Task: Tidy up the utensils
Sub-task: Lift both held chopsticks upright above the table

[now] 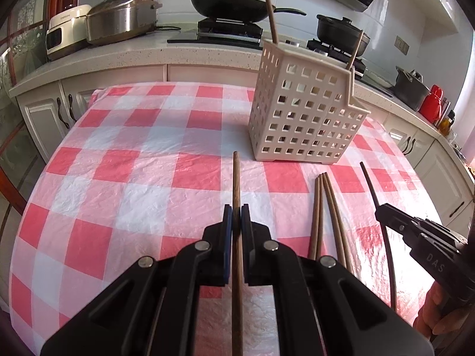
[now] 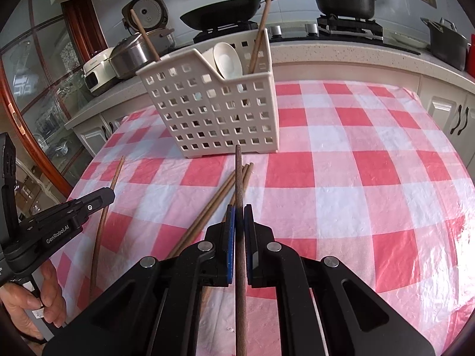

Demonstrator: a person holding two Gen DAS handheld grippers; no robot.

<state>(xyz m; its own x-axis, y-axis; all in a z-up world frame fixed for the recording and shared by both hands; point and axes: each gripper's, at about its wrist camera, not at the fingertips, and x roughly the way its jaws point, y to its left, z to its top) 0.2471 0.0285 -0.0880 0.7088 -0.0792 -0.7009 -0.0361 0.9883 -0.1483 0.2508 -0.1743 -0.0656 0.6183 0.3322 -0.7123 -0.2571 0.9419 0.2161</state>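
A beige perforated utensil basket (image 1: 302, 112) stands on the checked tablecloth, also in the right wrist view (image 2: 213, 109). It holds two upright chopsticks (image 2: 261, 29) and white spoons (image 2: 227, 59). My left gripper (image 1: 236, 216) is shut on a brown chopstick (image 1: 236, 178) that points toward the basket. My right gripper (image 2: 239, 216) is shut on another brown chopstick (image 2: 239, 172), also pointing at the basket. Several loose chopsticks (image 1: 323, 207) lie on the cloth between the grippers, also in the right wrist view (image 2: 219, 198).
The table (image 1: 118, 178) has a red and white checked plastic cloth. Behind it runs a kitchen counter (image 1: 118, 56) with rice cookers, a wok (image 1: 234, 6) and black pots (image 2: 341, 0) on a stove. White cabinets stand under the counter.
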